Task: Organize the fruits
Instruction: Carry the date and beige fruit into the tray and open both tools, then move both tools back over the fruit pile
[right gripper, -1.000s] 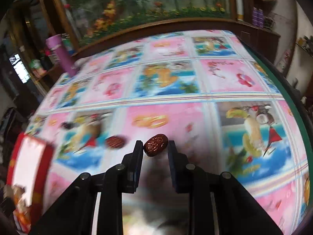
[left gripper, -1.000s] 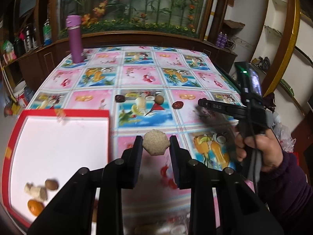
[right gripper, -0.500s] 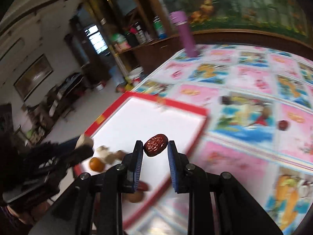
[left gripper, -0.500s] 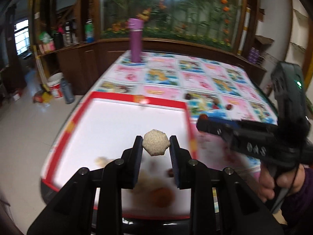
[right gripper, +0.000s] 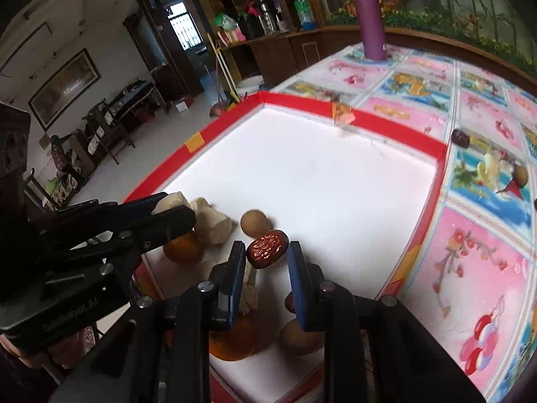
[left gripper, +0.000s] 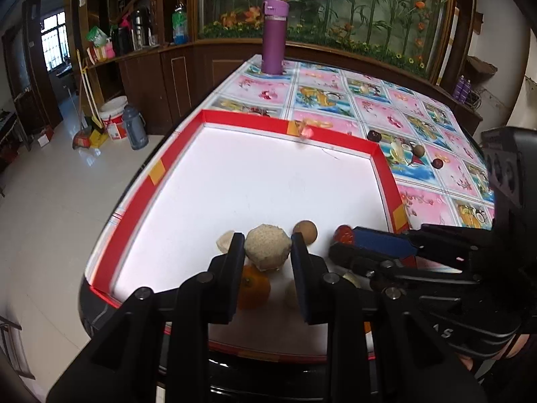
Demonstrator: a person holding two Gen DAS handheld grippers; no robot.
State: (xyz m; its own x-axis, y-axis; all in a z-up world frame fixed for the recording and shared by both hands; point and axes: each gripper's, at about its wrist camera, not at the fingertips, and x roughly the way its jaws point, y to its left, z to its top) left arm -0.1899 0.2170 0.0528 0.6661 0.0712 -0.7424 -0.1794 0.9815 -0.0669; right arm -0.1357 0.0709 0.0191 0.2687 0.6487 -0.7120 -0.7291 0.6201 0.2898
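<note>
My left gripper is shut on a beige hexagonal fruit piece, held just above the near corner of the red-rimmed white tray. The right gripper has a wrinkled red date between its pads; its jaws are opening while the date still hangs there over the tray. In the left wrist view the right gripper comes in from the right. Below lie an orange fruit, a brown round fruit and beige chunks.
Beyond the tray's far right corner, a dark date, a small brown round fruit and a red-brown date lie on the flowered tablecloth. A purple bottle stands at the table's far end. Floor drops off left of the tray.
Both grippers have swung left from over the tablecloth to above the tray's near corner, each carrying its piece. They now sit close together over the fruit pile.
</note>
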